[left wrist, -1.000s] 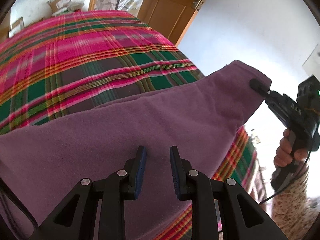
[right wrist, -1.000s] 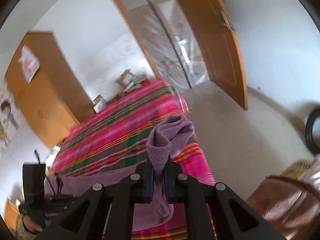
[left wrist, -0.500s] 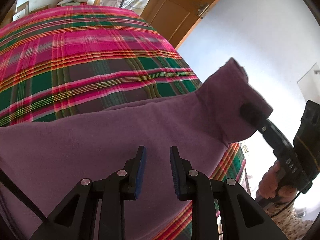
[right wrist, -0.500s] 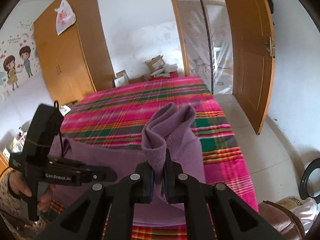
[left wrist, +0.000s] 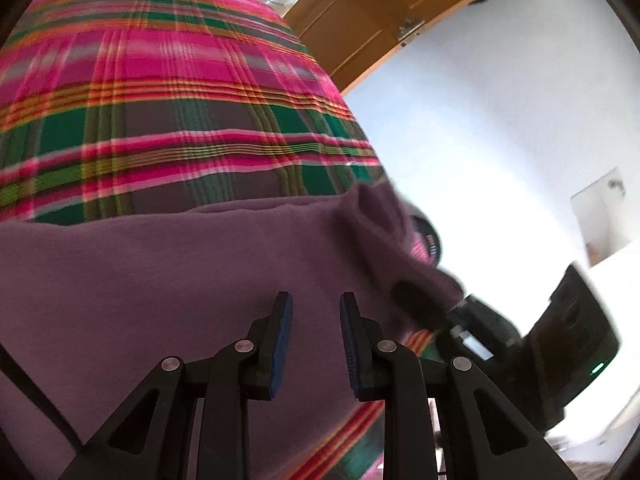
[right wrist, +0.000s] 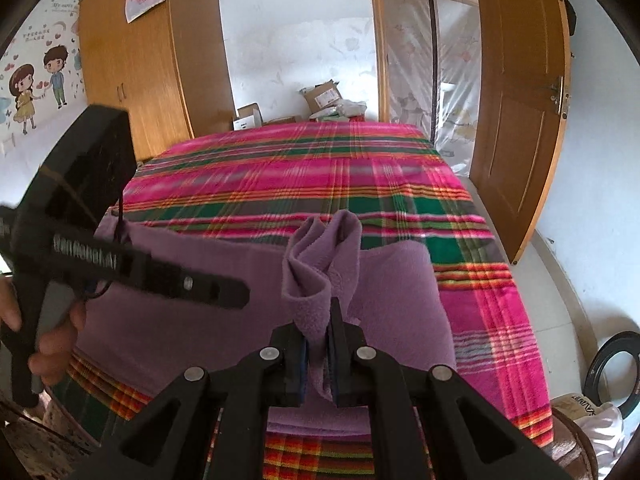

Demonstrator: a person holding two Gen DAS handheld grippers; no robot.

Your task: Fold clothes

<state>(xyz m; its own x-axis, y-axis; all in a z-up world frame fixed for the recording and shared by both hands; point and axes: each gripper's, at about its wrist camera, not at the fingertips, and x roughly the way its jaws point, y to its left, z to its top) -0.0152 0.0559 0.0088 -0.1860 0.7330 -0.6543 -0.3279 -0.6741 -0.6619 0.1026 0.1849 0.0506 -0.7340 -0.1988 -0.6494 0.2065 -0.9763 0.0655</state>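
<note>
Since a second ago our right gripper (right wrist: pixel 318 354) has swung its pinched corner of the soft purple fleece garment (left wrist: pixel 168 280) inward, from far right of the left wrist view to just beside our left gripper (left wrist: pixel 316 344). That right gripper is clamped tight on a bunched flap at centre of its own frame. Our left gripper hovers over the cloth, fingers parted, holding nothing. The garment lies spread across the lower half of both frames on the pink, green and orange plaid bedspread (right wrist: pixel 304 176). We judge the bunched grip may drop a crooked, lumpy fold; dragging could shift the loose body, and the two tools could collide.
</note>
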